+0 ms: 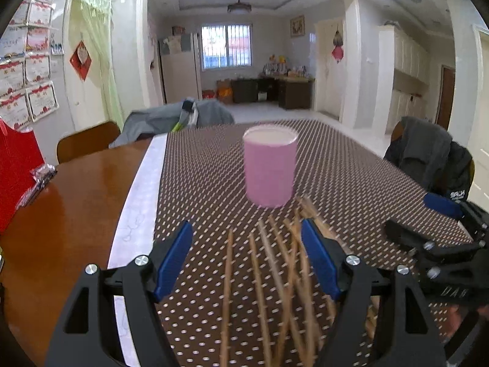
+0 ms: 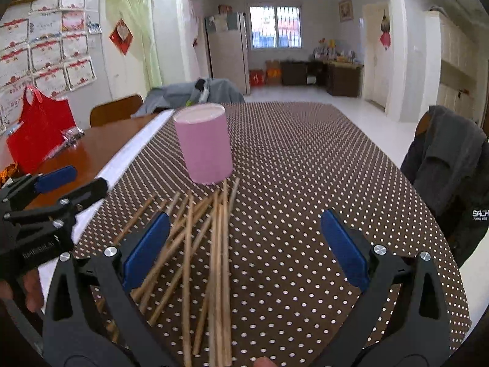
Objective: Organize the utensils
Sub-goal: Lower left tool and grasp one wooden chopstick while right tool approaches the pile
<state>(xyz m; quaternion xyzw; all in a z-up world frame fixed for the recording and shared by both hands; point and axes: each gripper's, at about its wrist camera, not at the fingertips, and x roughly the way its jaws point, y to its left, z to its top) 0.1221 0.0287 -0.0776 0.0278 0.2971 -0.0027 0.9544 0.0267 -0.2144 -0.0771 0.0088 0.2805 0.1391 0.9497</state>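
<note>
On dotted brown tablecloth (image 2: 305, 168), loose wooden chopsticks (image 2: 218, 244) lie before upright pink cylindrical holder (image 2: 203, 143); left gripper (image 1: 247, 260) and right gripper (image 2: 244, 244) both wide, empty; you pinch one stick mid-length, lift level

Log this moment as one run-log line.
stage: pre-grasp | left gripper: open | right gripper: open | chopsticks: scattered on tablecloth | pink cup: upright

A glossy brown wooden table (image 1: 70, 202) carries everything. Most of its top is covered by a dark brown cloth with white dots (image 1: 351, 177), edged on the left by a pale strip (image 1: 137, 208). A pink cylindrical cup (image 1: 270, 168) stands upright on the cloth, and a loose pile of wooden chopsticks (image 2: 214, 244) lies crisscrossed just near of it. On the bare wood at far left sit a red bag (image 2: 39, 131) and a small clear packet (image 2: 65, 140).
</note>
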